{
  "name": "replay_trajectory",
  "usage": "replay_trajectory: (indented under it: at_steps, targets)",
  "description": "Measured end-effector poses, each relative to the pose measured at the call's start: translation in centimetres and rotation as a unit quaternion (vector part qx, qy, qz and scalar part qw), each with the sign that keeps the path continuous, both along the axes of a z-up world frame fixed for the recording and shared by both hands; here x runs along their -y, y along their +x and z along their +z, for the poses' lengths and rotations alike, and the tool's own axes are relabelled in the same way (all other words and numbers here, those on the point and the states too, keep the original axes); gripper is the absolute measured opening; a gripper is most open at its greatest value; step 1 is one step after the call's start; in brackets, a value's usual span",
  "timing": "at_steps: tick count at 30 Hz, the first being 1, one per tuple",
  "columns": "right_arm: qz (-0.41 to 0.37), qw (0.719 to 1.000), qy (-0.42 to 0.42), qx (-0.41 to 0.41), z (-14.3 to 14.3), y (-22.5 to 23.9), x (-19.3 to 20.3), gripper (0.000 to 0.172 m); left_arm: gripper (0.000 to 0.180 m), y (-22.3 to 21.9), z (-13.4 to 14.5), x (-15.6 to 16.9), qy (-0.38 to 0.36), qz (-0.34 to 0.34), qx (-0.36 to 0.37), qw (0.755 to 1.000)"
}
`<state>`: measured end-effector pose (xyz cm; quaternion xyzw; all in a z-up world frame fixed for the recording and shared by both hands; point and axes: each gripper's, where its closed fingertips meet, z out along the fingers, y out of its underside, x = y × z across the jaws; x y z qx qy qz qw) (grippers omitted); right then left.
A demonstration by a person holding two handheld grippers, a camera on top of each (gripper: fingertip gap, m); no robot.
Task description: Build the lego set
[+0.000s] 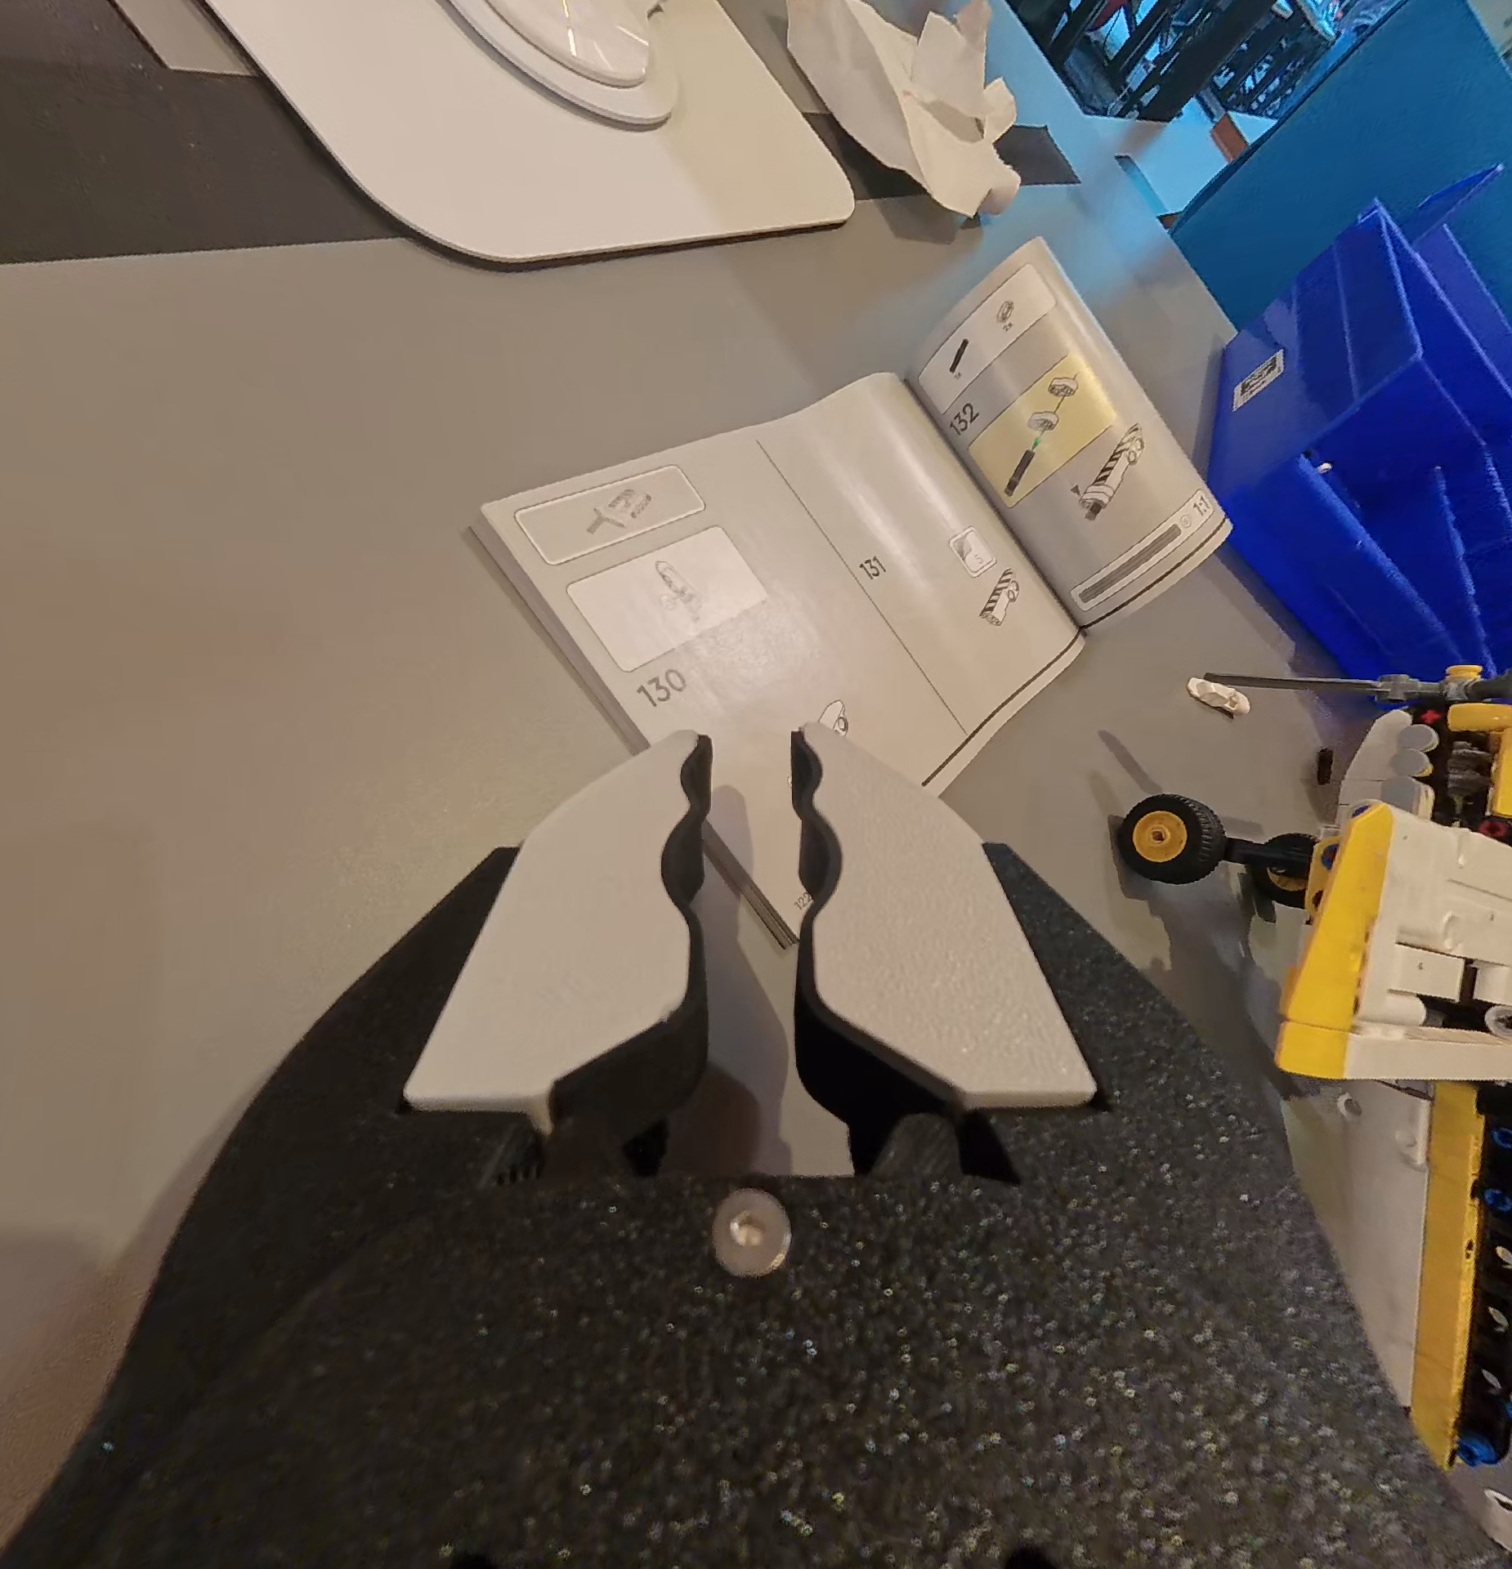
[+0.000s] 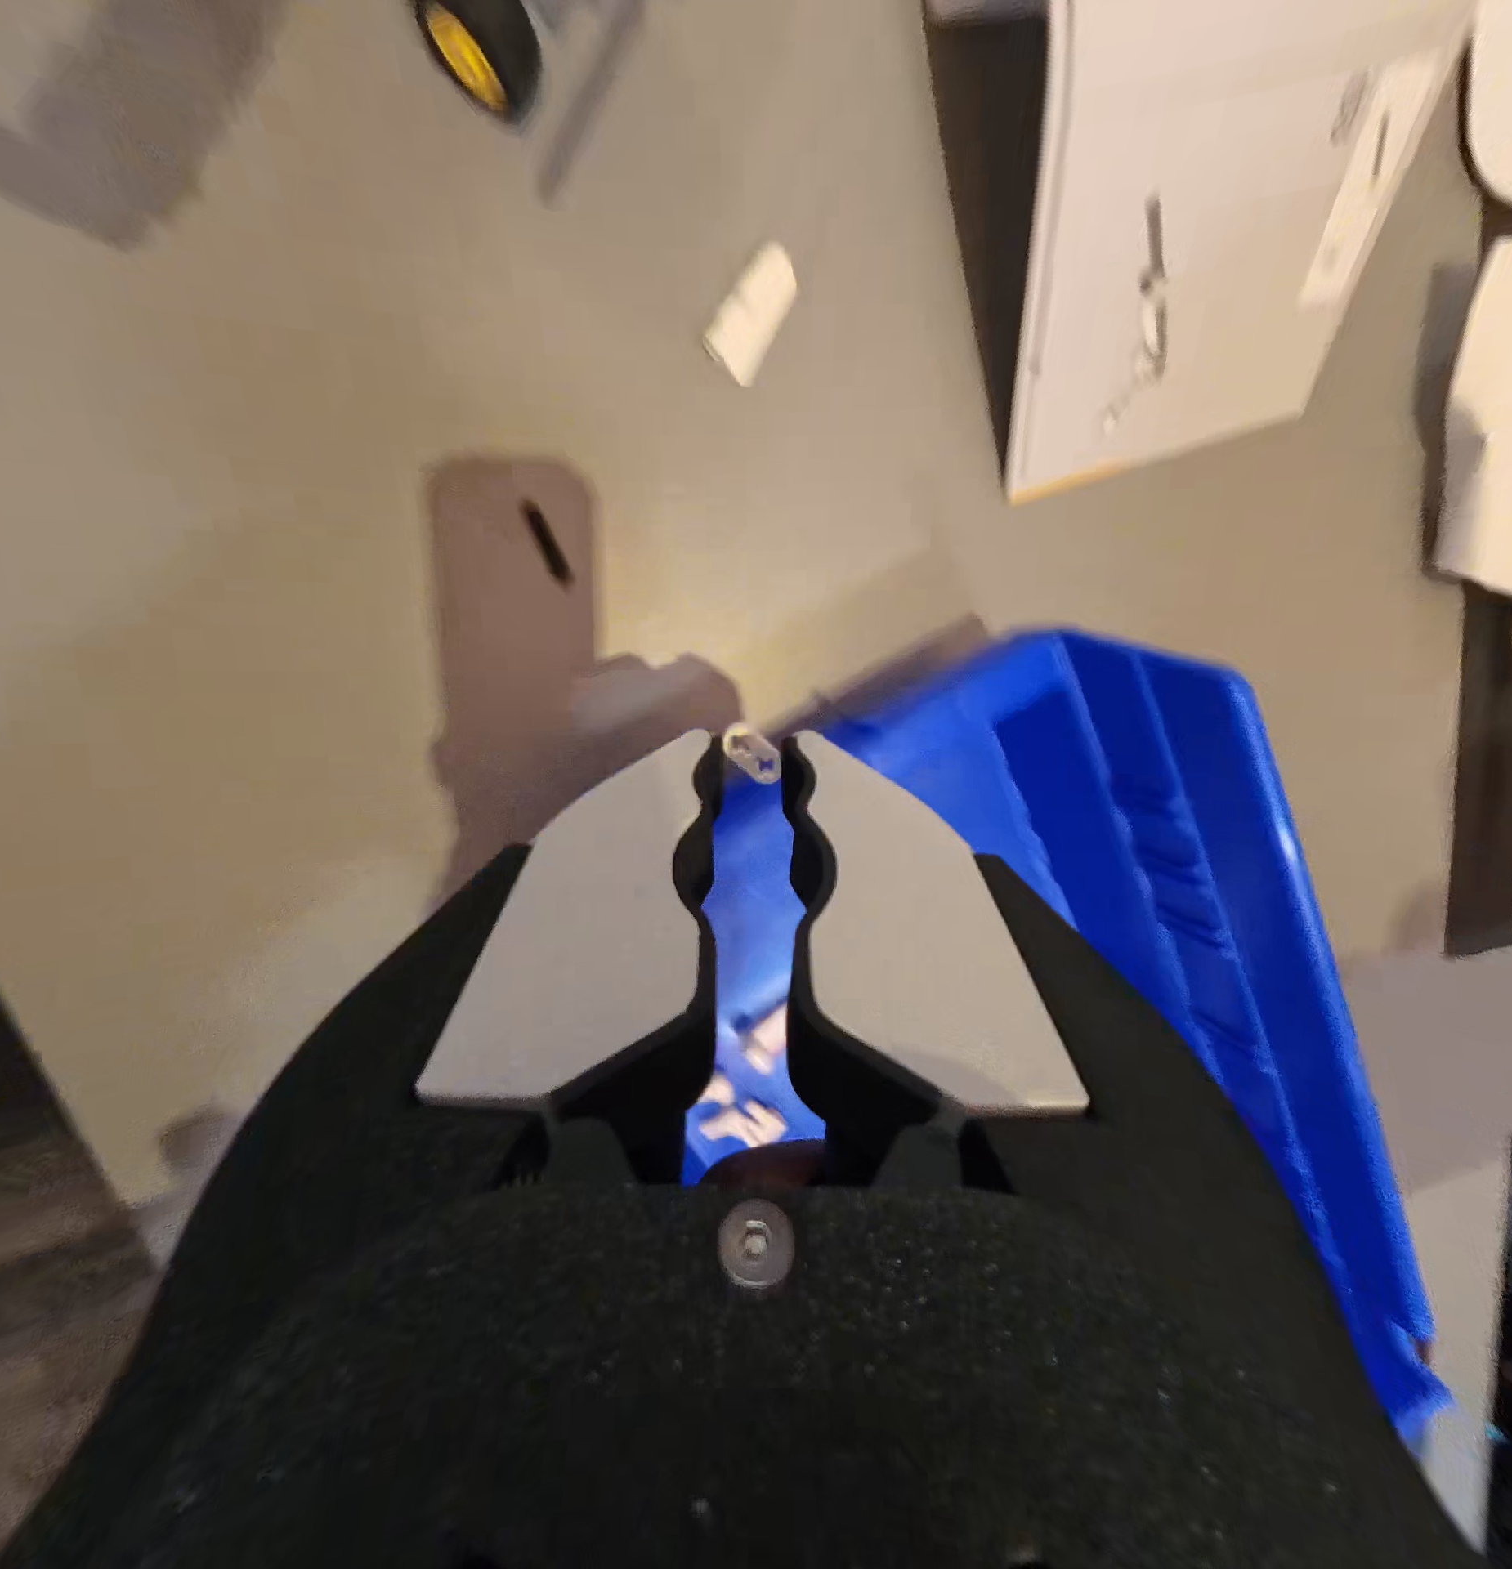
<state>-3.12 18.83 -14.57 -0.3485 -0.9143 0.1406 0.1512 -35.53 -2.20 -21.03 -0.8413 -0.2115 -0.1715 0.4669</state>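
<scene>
In the left wrist view the left gripper point(image 1: 751, 747) sits at lower centre, its jaws a little apart with nothing between them, over the near corner of an open instruction booklet point(image 1: 820, 594) that lies flat on the grey table point(image 1: 226, 594) and runs from mid-frame up toward the upper right. At the top left lies a white mat point(image 1: 498, 170) with a white round base point(image 1: 583, 59) on it, and crumpled white paper point(image 1: 914, 110) sits at top centre. A blue bin point(image 1: 1372, 441) stands at the right edge. Below it, at the right, is a yellow and white brick-built model point(image 1: 1415, 934), with a black wheel with a yellow hub point(image 1: 1169, 836) sticking out to its left and a small white piece point(image 1: 1218, 694) on the table just above.

The right wrist view is blurred. The right gripper point(image 2: 753, 751) holds a small pale brick piece point(image 2: 753, 756) at the very tips of its narrow jaws, both pads against it. The piece is short and rounded, its long axis slanting from upper left to lower right across the gap. It hangs above the blue bin point(image 2: 1203, 849), which fills the centre right; small pale parts point(image 2: 736, 1112) show inside the bin, low between the fingers. On the table beyond lie a white block point(image 2: 751, 314) at upper centre, a short black pin point(image 2: 549, 543) left of centre, and the wheel point(image 2: 481, 59) at the top left. The booklet point(image 2: 1203, 255) is at the upper right.
</scene>
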Motion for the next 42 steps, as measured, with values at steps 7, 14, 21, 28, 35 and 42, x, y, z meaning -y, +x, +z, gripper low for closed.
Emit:
replay_trajectory:
  at_steps: [7, 14, 21, 28, 35, 42]
  targets:
    - [0.052, 0.998, 0.003, 0.037, -5.7, 2.8, 9.0, 0.013, 0.018, 0.1, 0.0, 0.0, -0.002, -0.002, -0.004, 1.0]
    - [0.068, 0.996, 0.021, 0.052, -8.9, 3.7, 9.8, 0.01, 0.018, 0.1, -0.1, 0.0, -0.004, -0.002, -0.007, 1.0]
    - [0.063, 0.997, 0.004, 0.04, -7.2, 3.7, 9.7, 0.018, 0.018, 0.0, -0.1, 0.0, -0.003, -0.001, -0.006, 1.0]
    - [0.005, 0.999, 0.047, -0.017, 0.6, 3.4, 0.3, 0.021, 0.018, -0.1, -0.1, 0.0, -0.004, 0.003, -0.005, 1.0]
    - [-0.065, 0.976, 0.136, 0.156, -2.7, 8.5, -14.8, 0.021, 0.018, -0.4, -0.1, 0.0, -0.004, 0.014, -0.004, 1.0]
    - [0.004, 0.967, 0.101, 0.233, -6.3, 9.4, -15.7, 0.02, 0.018, -1.0, 0.0, 0.1, -0.002, 0.034, -0.007, 0.999]
